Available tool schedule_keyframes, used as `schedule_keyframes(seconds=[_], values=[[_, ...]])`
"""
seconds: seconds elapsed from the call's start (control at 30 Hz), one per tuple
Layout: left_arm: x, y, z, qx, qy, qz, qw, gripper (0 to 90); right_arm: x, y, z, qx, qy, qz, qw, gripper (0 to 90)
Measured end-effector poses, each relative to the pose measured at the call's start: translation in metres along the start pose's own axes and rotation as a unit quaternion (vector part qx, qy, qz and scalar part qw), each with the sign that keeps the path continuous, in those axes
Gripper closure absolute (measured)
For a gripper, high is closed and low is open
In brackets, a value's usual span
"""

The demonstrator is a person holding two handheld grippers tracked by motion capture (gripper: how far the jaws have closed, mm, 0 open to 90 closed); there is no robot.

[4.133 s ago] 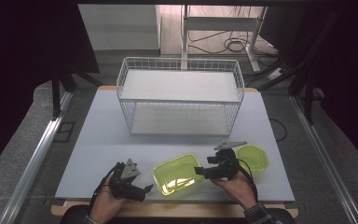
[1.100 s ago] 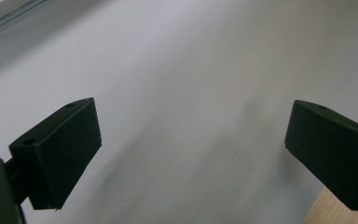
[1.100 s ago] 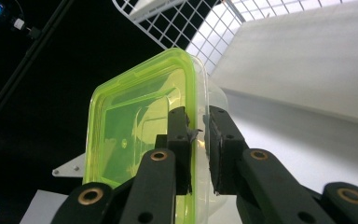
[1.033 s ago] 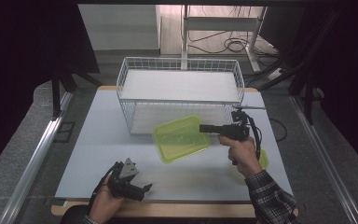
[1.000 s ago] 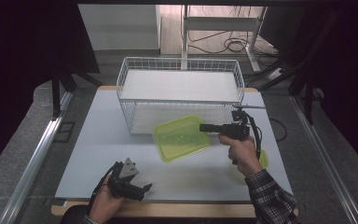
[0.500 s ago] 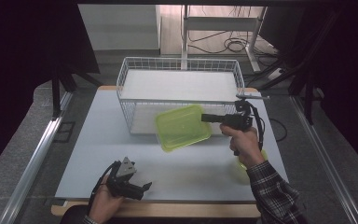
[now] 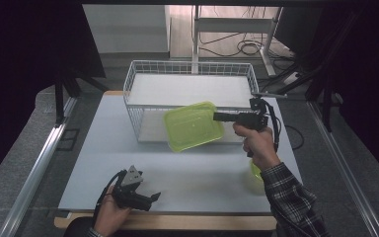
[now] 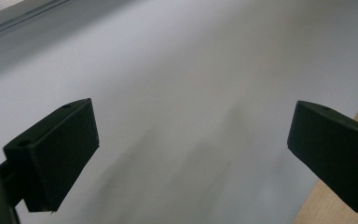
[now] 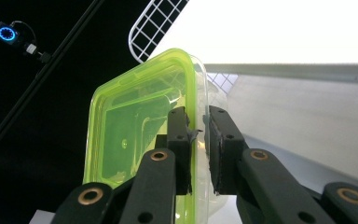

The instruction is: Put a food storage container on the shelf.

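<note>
Left gripper [image 7: 143, 198] rests near the front edge of the white bench [image 7: 103, 148], jaws wide apart and empty. Right gripper [image 7: 217, 117] clamps the rim of the translucent yellow-green plastic container [image 7: 192, 126], held tilted in the air before the white wire basket [image 7: 187, 89]. Such a thin edge grip may slip, or the container may knock the basket's front wall.
</note>
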State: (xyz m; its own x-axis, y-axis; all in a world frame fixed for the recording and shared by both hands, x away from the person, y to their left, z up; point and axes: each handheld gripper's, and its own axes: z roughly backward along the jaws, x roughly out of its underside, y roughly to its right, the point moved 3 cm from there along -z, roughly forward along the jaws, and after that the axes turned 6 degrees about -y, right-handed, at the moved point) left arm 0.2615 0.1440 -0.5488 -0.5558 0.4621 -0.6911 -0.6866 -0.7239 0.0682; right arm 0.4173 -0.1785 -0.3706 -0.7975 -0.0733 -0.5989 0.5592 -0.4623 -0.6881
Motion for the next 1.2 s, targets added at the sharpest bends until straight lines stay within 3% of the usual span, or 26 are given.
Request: schedule_keyframes(seconds=[0.37, 0.9, 1.2], values=[[-0.001, 0.000, 0.001, 0.007, 0.010, 0.005, 0.9999, 1.1, -0.021, -0.005, 0.003, 0.006, 0.019, 0.003, 0.9998, 79.9], [0.000, 0.000, 0.000, 0.004, 0.007, -0.005, 1.0000, 1.1, -0.057, -0.006, -0.003, 0.037, 0.053, -0.001, 0.9979, 79.9], [0.001, 0.000, -0.001, 0.001, 0.000, -0.011, 0.9999, 1.0, -0.081, -0.004, -0.010, 0.066, 0.078, -0.005, 0.9947, 79.9]])
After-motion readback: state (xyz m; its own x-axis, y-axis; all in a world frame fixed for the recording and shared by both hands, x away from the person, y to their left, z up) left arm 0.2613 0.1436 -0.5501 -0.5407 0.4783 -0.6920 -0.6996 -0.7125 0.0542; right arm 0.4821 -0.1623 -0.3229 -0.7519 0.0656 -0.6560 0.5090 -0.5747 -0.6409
